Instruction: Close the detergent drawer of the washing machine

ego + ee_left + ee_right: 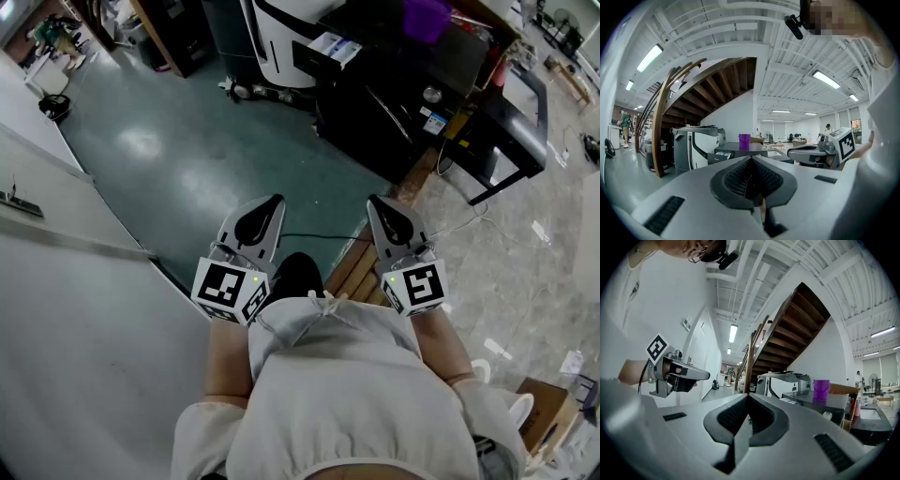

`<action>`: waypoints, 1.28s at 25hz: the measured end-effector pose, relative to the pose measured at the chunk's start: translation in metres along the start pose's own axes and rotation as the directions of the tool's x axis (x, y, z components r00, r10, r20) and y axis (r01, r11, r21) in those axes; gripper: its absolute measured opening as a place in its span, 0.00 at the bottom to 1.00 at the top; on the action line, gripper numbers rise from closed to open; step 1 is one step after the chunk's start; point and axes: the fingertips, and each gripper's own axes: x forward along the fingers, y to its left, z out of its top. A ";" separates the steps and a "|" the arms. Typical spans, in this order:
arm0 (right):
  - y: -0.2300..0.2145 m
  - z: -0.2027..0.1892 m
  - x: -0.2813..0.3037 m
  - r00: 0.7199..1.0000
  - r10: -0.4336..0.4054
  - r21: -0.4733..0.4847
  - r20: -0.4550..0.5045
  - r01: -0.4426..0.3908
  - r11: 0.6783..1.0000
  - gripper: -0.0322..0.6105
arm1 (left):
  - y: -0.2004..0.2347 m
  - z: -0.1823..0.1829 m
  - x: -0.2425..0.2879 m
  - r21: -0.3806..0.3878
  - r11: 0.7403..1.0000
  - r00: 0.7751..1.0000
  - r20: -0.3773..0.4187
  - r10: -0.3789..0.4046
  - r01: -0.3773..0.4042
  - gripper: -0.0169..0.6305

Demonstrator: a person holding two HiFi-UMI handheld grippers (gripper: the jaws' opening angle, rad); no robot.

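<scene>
Across the green floor point(187, 159), well ahead of the person, the dark washing machine point(403, 117) stands with its detergent drawer point(323, 54) pulled out. The left claw point(272, 202) and right claw point(378, 203) sit near the body, jaws pressed together on nothing. The approach looks unstarted; next comes stepping closer and pushing the drawer front in

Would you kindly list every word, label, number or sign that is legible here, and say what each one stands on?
No text can be read in any view.
On the detergent drawer: a white and blue label, too small to read.
On the washing machine front: small stickers, blurred.
On the left gripper and right gripper cubes: square markers only, no letters.
</scene>
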 end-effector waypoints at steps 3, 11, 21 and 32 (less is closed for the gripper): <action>-0.002 -0.002 -0.002 1.000 0.004 -0.001 0.003 -0.004 1.000 0.05 | -0.003 -0.002 0.002 0.000 1.000 1.000 0.000 0.001 -0.001 0.05; -0.005 0.000 0.000 1.000 0.004 0.016 0.013 -0.004 1.000 0.05 | -0.006 -0.002 0.006 -0.002 1.000 1.000 -0.007 -0.006 0.006 0.05; -0.031 -0.018 0.015 0.998 -0.059 0.058 -0.030 0.060 0.996 0.05 | 0.007 -0.012 0.027 -0.045 0.999 0.999 -0.041 -0.009 0.007 0.05; -0.043 -0.022 0.123 0.998 -0.052 0.081 -0.037 0.055 0.995 0.06 | 0.104 -0.015 0.077 -0.076 0.997 0.998 -0.061 -0.017 0.012 0.05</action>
